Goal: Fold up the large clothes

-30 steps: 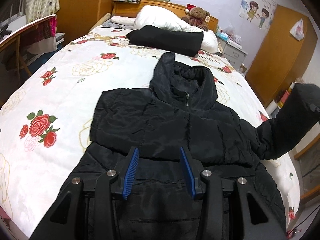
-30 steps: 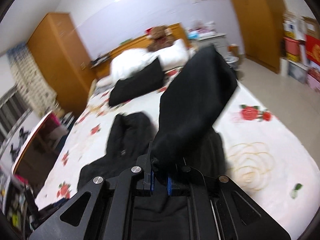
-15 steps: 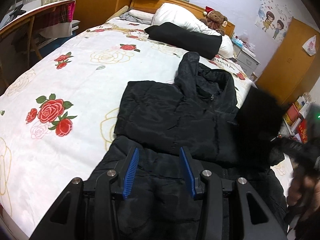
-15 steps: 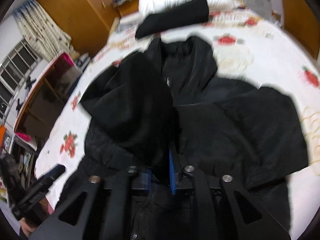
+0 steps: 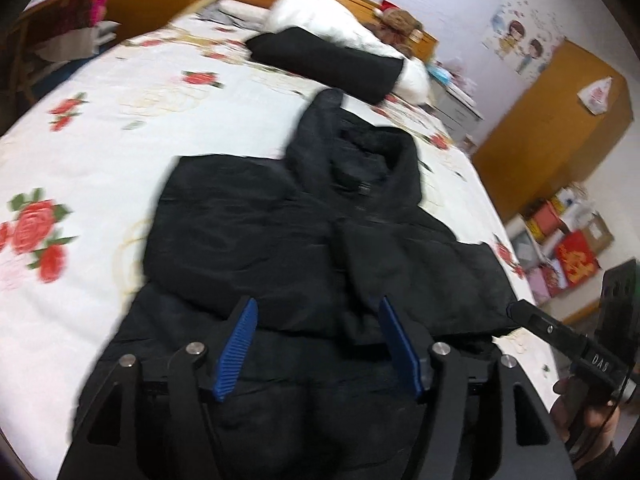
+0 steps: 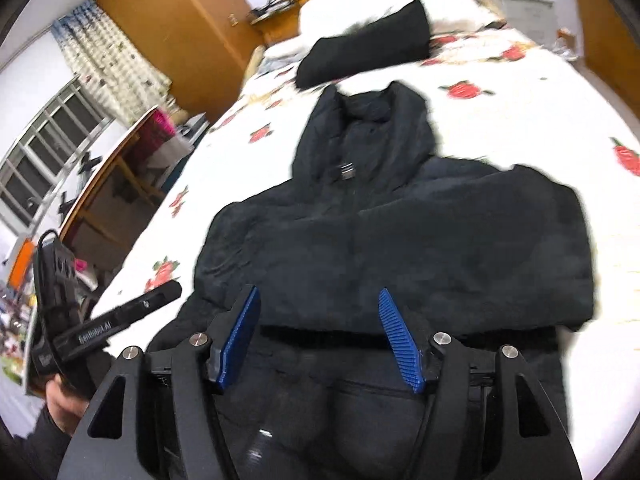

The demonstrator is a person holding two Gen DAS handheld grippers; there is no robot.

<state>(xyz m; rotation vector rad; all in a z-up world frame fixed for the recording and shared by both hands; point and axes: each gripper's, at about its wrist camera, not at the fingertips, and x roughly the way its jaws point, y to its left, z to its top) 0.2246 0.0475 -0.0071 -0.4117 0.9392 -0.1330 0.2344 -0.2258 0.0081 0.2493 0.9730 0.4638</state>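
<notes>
A black hooded puffer jacket (image 5: 280,240) (image 6: 400,232) lies face up on the flowered bed (image 5: 100,128), hood toward the pillows. Both sleeves are folded in over the chest; the right-hand sleeve (image 5: 420,272) (image 6: 500,240) rests flat on the front. My left gripper (image 5: 317,304) hovers over the jacket's lower half, its jaws opening, with nothing pressed between the blue pads (image 5: 240,344). My right gripper (image 6: 318,292) hangs over the same area with its jaws opening too, free of the cloth. Each gripper also shows in the other's view: the right gripper (image 5: 560,332), the left gripper (image 6: 120,320).
A second black garment (image 5: 328,64) (image 6: 368,48) lies folded against the white pillows (image 5: 340,20) by the wooden headboard. A wooden chair (image 5: 52,32) stands left of the bed. On the right are a nightstand (image 5: 456,104), a wardrobe (image 5: 560,128) and boxes (image 5: 568,256) on the floor.
The right gripper swung the jacket's sleeve across over the chest, came down and let it go; the sleeve now lies on the front. Both grippers' jaws stand wider apart than before.
</notes>
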